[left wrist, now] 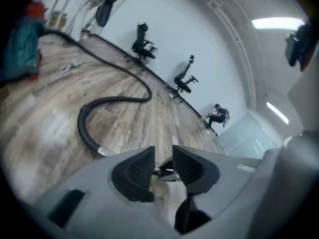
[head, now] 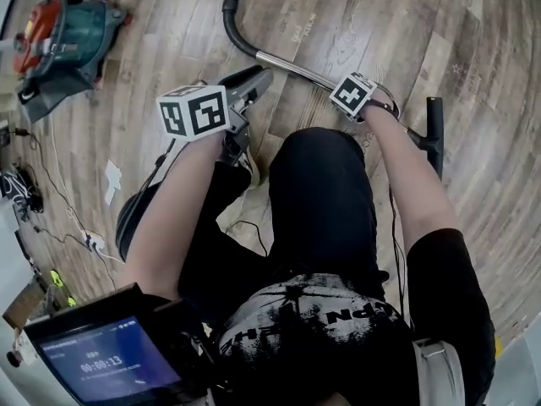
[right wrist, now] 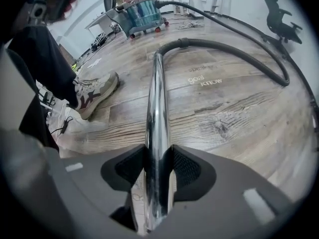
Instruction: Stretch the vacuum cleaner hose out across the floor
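Wood-plank floor [head: 355, 24] fills the head view, though the person's legs and arms cover its middle. The vacuum cleaner [head: 63, 36], red and teal, stands at the far left; the left gripper view cuts it off at the frame edge. The black ribbed hose [right wrist: 239, 51] lies on the floor, not straight. It runs from the cleaner, bends back at the right and joins the chrome tube [right wrist: 157, 118]. The head view shows only a short arc of it at the top edge, while both gripper views show the long run. The right gripper [right wrist: 158, 156] is clamped on the chrome tube, a pad pressing each side. The left gripper [left wrist: 163, 158] has its jaws partly apart and grips nothing. A small blurred metal part shows beyond the gap and cannot be identified.
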Demonstrator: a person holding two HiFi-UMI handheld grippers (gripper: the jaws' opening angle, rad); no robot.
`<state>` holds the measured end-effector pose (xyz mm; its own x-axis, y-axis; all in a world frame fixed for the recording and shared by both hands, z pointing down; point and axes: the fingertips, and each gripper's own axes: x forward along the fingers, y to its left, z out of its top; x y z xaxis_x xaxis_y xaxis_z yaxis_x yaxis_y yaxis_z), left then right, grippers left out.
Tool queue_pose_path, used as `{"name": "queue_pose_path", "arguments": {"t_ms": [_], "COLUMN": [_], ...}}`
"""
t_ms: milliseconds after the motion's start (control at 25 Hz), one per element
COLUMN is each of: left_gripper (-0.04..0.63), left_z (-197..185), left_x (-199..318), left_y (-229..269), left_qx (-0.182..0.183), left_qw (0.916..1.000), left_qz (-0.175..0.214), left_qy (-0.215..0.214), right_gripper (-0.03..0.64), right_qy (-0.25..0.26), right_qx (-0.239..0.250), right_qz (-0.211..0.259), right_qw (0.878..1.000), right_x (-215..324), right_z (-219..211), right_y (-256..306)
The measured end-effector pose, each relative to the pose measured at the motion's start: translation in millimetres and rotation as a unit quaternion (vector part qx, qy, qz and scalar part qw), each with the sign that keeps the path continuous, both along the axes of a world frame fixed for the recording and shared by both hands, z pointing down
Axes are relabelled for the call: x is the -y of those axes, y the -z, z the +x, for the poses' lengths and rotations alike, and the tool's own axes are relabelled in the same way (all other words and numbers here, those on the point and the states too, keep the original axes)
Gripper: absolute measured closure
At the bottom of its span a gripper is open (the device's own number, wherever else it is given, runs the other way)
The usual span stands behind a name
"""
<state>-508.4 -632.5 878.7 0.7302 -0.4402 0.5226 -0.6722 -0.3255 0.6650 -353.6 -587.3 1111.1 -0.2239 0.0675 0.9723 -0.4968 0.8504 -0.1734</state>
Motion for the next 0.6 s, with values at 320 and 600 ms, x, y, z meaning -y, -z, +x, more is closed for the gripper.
{"name": "queue_pose_path", "arguments": {"t_ms": [320,600], "left_gripper": [0.374,0.256], "left_z": [21.9,49.0], "left_x": [0.6,29.1], "left_y": [-161.0,-186.5], "left_qx": [-0.175,-0.309], "left_qw": [0.9509,0.8955], "left_qz": [-0.171,-0.165], "left_qy": [0.189,0.275], "right_gripper": [0.440,0.440], "right_qy": [0.008,-0.004], "right_qx": [-0.013,-0.001], "right_qz": [-0.004,-0.010], "right_qw": [1.000,1.000], "right_x": [9.6,5.1], "right_z": [4.3,-9.7], "right_y": [39.1,68.3]}}
